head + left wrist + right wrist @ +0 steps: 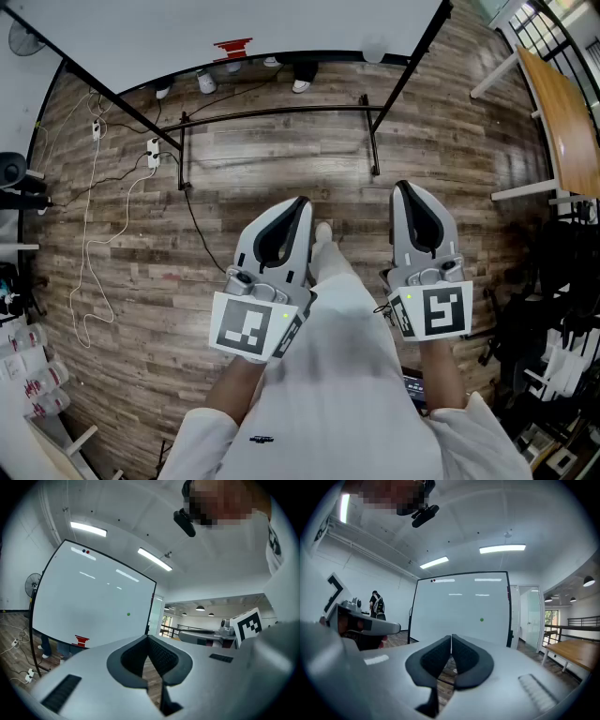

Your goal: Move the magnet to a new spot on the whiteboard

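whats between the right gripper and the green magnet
Just wood floor and the black stand frame, clearest in the head view; the right gripper is short of the green magnet.

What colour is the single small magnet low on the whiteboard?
Green; the small round magnet shows best in the right gripper view.

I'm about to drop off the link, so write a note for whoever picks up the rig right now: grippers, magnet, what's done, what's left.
Left gripper: jaws shut, nothing between them, held low and short of the whiteboard.
Right gripper: jaws shut, empty, held low alongside the left.
Green magnet: on the whiteboard, right of centre, with neither gripper touching it.
Done: nothing to show yet.
Left: close in on the whiteboard, open one gripper's jaws, take the magnet, set it on a bare spot elsewhere and release.
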{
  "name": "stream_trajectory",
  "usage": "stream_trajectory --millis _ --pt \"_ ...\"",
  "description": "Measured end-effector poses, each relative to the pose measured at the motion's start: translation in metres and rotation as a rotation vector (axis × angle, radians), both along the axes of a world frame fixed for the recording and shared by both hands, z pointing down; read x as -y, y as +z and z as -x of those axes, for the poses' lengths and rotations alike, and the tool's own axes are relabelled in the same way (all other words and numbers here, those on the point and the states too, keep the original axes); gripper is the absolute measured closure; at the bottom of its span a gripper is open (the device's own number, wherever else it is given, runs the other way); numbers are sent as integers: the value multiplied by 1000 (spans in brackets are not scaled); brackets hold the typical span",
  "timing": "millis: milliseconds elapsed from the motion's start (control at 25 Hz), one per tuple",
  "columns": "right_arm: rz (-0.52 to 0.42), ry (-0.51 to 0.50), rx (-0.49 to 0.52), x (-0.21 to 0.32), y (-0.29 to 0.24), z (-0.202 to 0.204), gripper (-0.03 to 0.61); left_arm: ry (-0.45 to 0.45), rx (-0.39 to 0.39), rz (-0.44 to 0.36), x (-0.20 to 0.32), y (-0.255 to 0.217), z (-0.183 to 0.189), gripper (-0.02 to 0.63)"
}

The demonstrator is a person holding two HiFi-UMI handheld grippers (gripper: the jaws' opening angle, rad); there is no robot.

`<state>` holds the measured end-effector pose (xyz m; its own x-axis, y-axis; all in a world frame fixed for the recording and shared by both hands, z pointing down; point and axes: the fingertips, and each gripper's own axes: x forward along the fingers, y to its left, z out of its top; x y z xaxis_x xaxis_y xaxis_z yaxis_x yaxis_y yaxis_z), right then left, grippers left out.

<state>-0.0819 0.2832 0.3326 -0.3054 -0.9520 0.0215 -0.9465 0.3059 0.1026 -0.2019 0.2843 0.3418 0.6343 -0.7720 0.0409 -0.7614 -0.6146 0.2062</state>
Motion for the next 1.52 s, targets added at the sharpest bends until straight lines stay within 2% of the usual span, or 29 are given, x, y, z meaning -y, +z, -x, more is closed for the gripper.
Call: stream_trajectory --millis 360,720,920,1200,1520 --pt "-17 3 46 -25 -4 -38 577 -16 15 -15 -29 -5 -33 607" --pt "-35 1 94 -24 -3 -129 577 -36 45 -21 -17 -7 -123 607" --pt "-47 -17 130 -12 -3 -163 575 -66 69 -38 -5 -13 -153 607" --pt "-52 -67 137 10 -9 -185 575 -98 81 -21 18 -10 -183 607" --pt "-40 -74 130 72 -4 -205 575 -113 76 -20 73 -8 -199 607"
